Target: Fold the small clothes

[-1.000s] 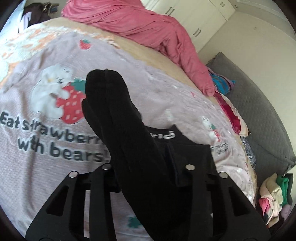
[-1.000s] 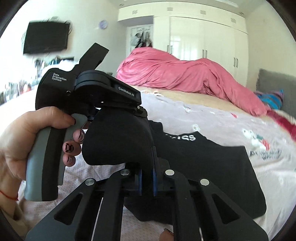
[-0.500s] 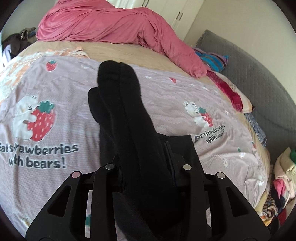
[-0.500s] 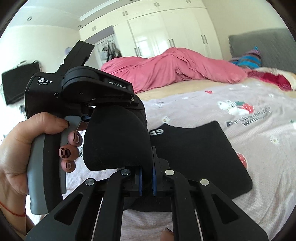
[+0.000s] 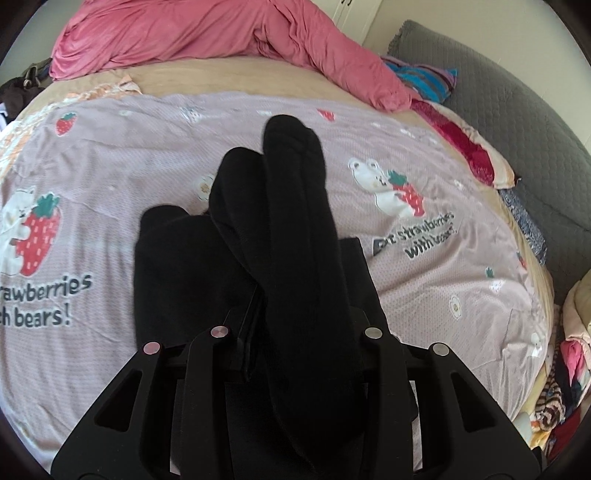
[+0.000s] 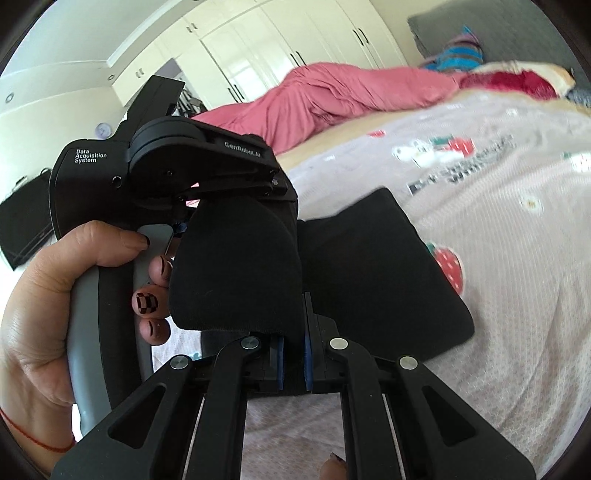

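Note:
A pair of black socks (image 5: 291, 206) sticks forward out of my left gripper (image 5: 299, 321), which is shut on them; its fingertips are hidden by the cloth. In the right wrist view the same socks (image 6: 236, 266) bend over in a fold, and my right gripper (image 6: 291, 354) is shut on their lower edge between the blue pads. The left gripper's body (image 6: 207, 158) sits just above, held by a hand (image 6: 44, 295). Under both, a black folded garment (image 5: 177, 266) (image 6: 369, 266) lies flat on the lilac strawberry blanket (image 5: 443, 277).
A pink duvet (image 5: 207, 33) is heaped along the far side of the bed. A grey padded sofa (image 5: 517, 110) runs along the right, with a pile of clothes (image 5: 569, 369) at its near end. White wardrobes (image 6: 295, 48) stand behind.
Both grippers have carried the socks sideways over the bed and rolled. The black folded garment now shows left of the socks in the left wrist view. Both grips are unchanged.

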A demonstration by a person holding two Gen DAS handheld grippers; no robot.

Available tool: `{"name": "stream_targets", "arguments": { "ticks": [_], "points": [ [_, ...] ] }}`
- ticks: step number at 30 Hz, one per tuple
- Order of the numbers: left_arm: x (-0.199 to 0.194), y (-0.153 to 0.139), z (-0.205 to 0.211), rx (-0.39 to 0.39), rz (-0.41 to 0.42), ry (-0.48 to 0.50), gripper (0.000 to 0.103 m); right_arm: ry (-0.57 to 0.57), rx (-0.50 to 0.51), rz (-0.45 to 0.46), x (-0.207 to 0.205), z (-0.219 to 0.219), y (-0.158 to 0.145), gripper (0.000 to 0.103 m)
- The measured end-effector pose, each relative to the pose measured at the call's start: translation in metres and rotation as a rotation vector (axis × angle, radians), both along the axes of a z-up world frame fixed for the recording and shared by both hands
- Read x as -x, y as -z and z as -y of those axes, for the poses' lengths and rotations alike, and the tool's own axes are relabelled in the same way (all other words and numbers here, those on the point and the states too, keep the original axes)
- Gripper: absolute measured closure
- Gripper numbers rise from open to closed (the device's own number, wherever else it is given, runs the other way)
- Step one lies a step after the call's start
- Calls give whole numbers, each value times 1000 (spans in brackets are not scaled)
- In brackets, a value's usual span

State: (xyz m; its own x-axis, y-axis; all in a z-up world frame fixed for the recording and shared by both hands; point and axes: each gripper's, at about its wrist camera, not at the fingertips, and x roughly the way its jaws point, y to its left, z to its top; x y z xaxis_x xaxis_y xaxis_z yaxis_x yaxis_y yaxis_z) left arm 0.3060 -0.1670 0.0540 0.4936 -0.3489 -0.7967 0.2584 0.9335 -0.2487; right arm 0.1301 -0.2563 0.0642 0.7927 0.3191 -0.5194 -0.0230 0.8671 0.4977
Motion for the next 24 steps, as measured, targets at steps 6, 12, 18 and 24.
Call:
{"name": "stream_targets", "arguments": {
  "ticks": [6, 12, 18, 24],
  "points": [
    [-4, 16, 21, -39, -43, 9, 76, -3, -95, -72, 2, 17, 17, 96],
    [-9, 30, 39, -77, -73, 7, 65, -5, -173, -129, 2, 31, 29, 95],
    [-13, 40, 50, -76, -91, 24, 42, -14, -314, -216, 1, 50, 47, 84],
    [-10, 33, 41, 57, -83, 31, 24, -50, -394, -274, 6, 64, 49, 80]
  ]
}}
